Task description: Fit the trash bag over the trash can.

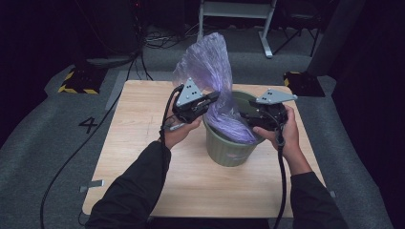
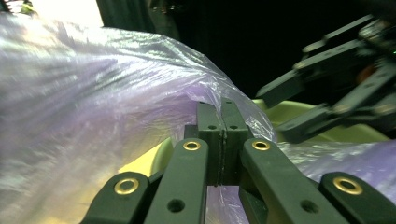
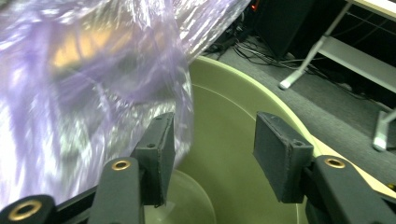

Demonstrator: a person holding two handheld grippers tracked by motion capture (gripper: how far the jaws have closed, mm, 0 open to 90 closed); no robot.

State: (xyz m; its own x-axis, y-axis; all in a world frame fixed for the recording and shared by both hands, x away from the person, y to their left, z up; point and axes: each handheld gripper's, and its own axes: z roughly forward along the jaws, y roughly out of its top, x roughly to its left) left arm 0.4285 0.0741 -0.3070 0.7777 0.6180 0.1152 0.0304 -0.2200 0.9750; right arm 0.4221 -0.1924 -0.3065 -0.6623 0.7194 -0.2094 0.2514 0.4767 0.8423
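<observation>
A pale green bin (image 1: 229, 151) stands on the wooden table (image 1: 143, 138), right of its middle. A thin purple plastic bag (image 1: 210, 67) rises out of the bin and billows up and back. My left gripper (image 1: 215, 98) is shut on the bag's film at the bin's left rim; in the left gripper view its jaws meet with the purple bag (image 2: 93, 107) pinched between them. My right gripper (image 1: 246, 117) stands open over the bin's right rim. In the right gripper view, the bag (image 3: 79, 84) lies against the left pad (image 3: 159, 154) and the bin (image 3: 229, 140) opens below.
Grey carpet surrounds the table. A white metal frame (image 1: 236, 14) stands behind it, with cables on the floor. Yellow-black striped blocks (image 1: 79, 81) sit at the back left and back right (image 1: 301, 81). A "4" mark (image 1: 88, 125) lies left of the table.
</observation>
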